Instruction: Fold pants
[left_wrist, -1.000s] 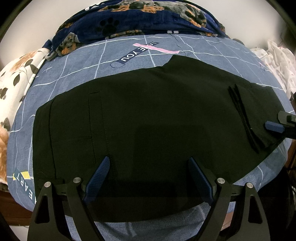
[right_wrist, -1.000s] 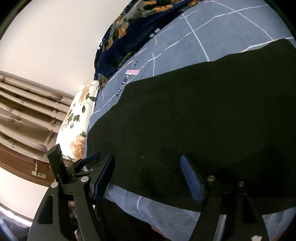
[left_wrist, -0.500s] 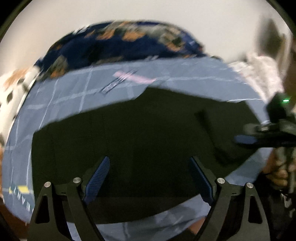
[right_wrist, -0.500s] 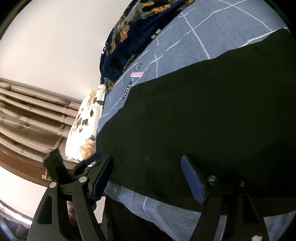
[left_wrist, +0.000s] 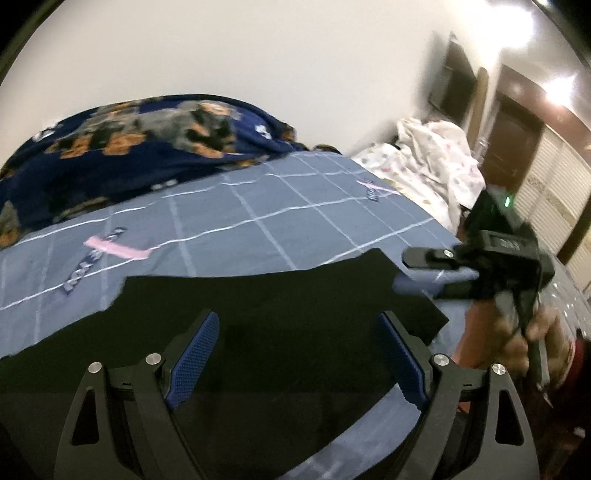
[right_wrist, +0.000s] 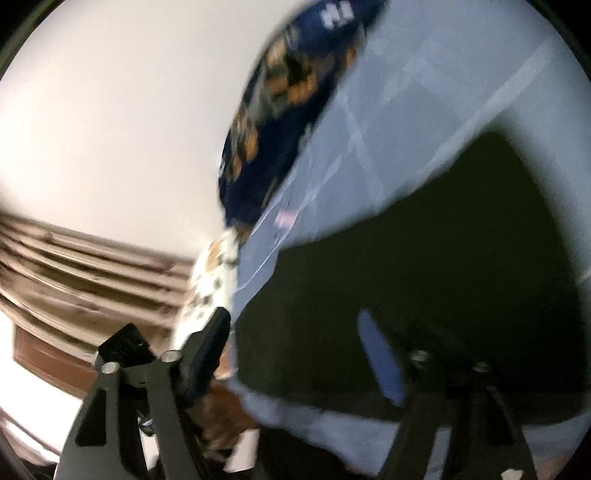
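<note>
The black pants (left_wrist: 280, 317) lie flat on the blue checked bedsheet (left_wrist: 258, 221), near its front edge. My left gripper (left_wrist: 295, 354) is open and empty above the pants. My right gripper (left_wrist: 410, 271) shows in the left wrist view at the right end of the pants, held by a hand, with its fingers apart. In the blurred right wrist view the pants (right_wrist: 443, 273) fill the right side and my right gripper (right_wrist: 295, 354) is open and empty over their near edge.
A dark blue dog-print blanket (left_wrist: 129, 147) is bunched at the back of the bed against the white wall. White spotted bedding (left_wrist: 428, 162) lies at the right. A floral pillow (right_wrist: 210, 280) and a wooden headboard (right_wrist: 74, 266) are at the left.
Both cameras have swung. The left gripper has turned right toward the pants' right end. The right gripper has moved closer to that end. Both stay open.
</note>
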